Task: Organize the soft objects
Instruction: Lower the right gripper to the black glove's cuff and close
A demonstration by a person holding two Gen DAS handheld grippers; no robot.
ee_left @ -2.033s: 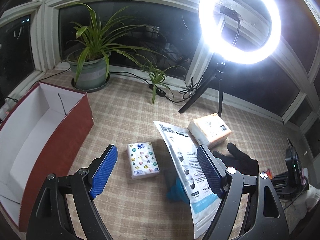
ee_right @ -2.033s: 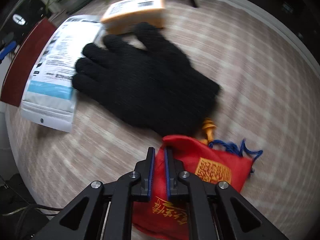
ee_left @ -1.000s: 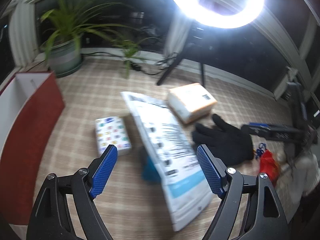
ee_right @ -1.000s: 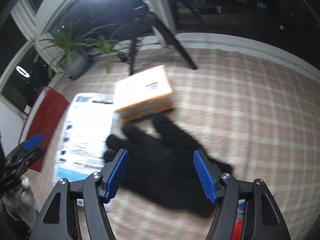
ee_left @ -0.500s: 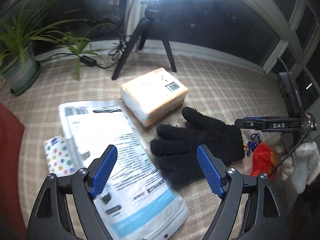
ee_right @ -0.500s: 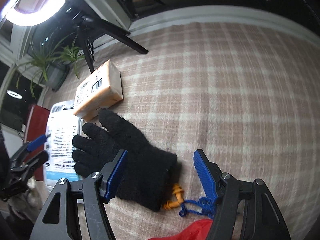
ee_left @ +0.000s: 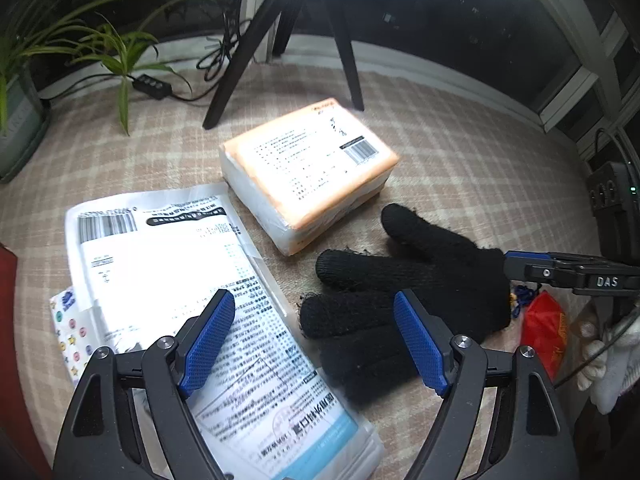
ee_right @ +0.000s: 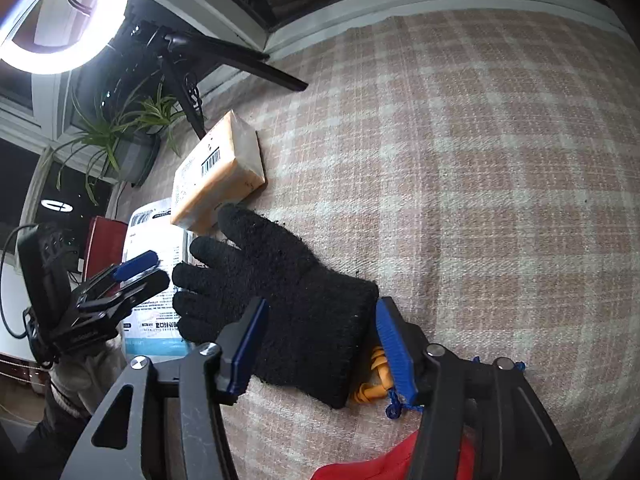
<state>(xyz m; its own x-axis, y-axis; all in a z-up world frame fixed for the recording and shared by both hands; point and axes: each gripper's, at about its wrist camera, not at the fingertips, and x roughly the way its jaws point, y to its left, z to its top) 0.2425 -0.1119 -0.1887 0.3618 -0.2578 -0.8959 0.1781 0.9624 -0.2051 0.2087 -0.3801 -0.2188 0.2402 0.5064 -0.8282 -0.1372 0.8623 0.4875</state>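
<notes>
A black knit glove (ee_left: 420, 276) (ee_right: 288, 280) lies flat on the checked cloth, fingers towards an orange tissue pack (ee_left: 308, 168) (ee_right: 216, 172). My right gripper (ee_right: 318, 344) (ee_left: 520, 264) straddles the glove's cuff and its jaws are closing, with the cuff between the blue pads and not visibly squeezed. My left gripper (ee_left: 312, 340) (ee_right: 136, 268) hangs open over a white printed packet (ee_left: 172, 264) (ee_right: 152, 232) and the glove's fingertips, holding nothing. A small dotted tissue pack (ee_left: 66, 332) peeks out from under the packet. A red pouch (ee_left: 544, 332) (ee_right: 380, 468) with orange and blue cords lies by the cuff.
A ring light (ee_right: 60, 20) on a black tripod (ee_left: 256, 40) stands at the back, with a potted plant (ee_left: 16, 120) and cables near the window. A red box (ee_right: 100, 240) sits far left. A hand in a white glove (ee_left: 612, 364) holds the right gripper.
My left gripper swung right from the dotted pack towards the glove and tilted down. My right gripper dropped the red pouch, opened, settled over the glove's cuff, and its jaws have narrowed.
</notes>
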